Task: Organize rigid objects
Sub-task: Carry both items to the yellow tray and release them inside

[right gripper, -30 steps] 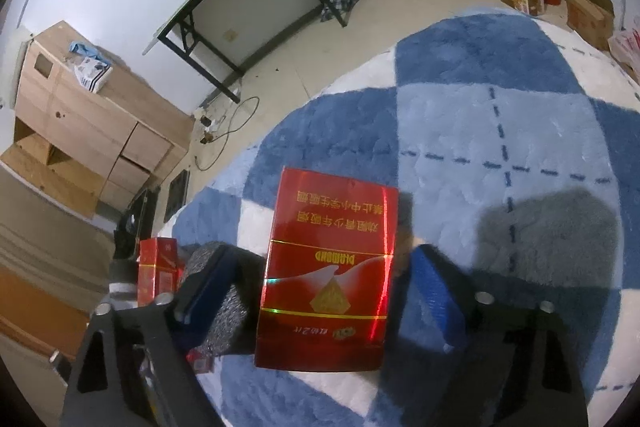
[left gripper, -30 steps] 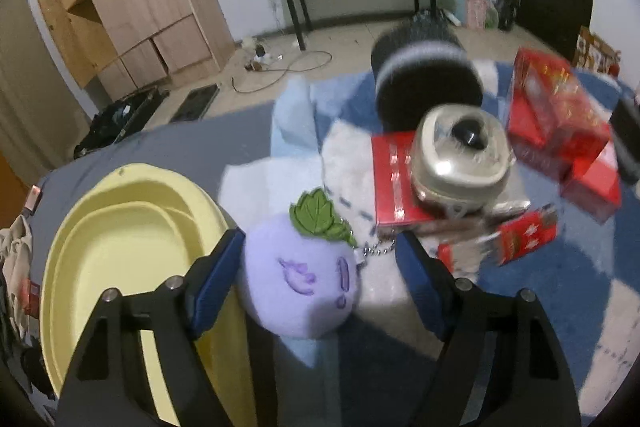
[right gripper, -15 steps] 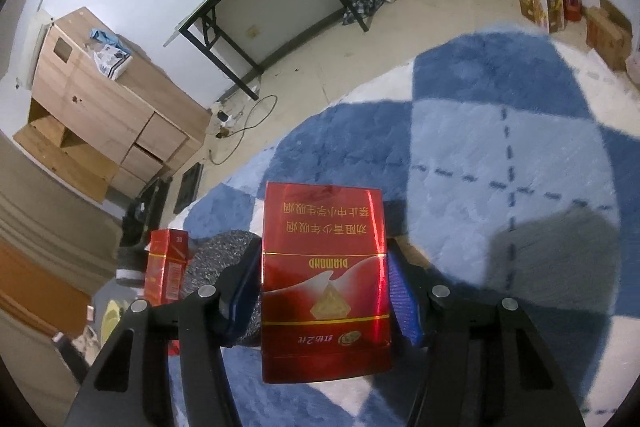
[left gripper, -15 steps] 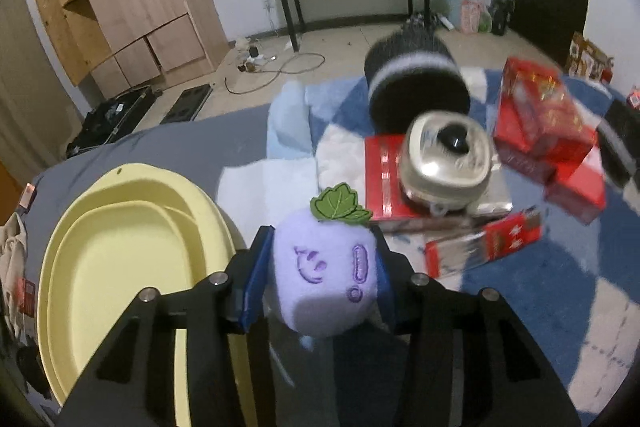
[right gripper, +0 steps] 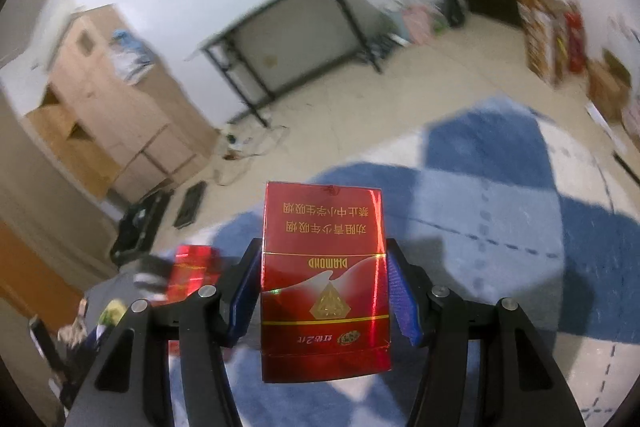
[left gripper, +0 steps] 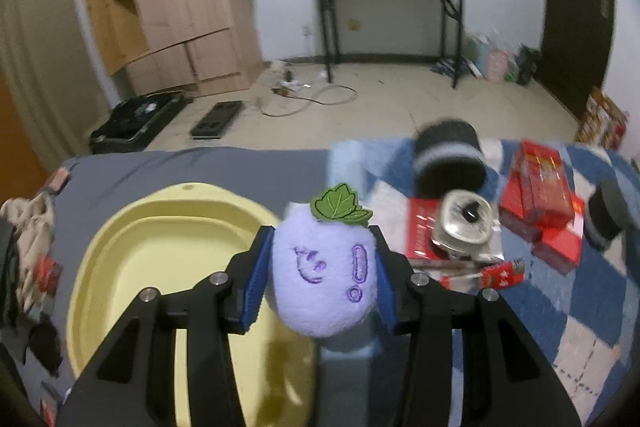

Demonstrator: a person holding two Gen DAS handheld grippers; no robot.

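Left wrist view shows the left tool (left gripper: 323, 277) squeezing a purple plush toy (left gripper: 324, 275), up in the air beside the yellow tub (left gripper: 132, 251). The right tool (right gripper: 324, 297) is clamped on a red box (right gripper: 324, 283) above the blue rug (right gripper: 500, 227).

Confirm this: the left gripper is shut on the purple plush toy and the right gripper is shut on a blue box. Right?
Not quite: the box in the right gripper is red, as the right wrist view shows. The left gripper is indeed shut on the purple plush toy.
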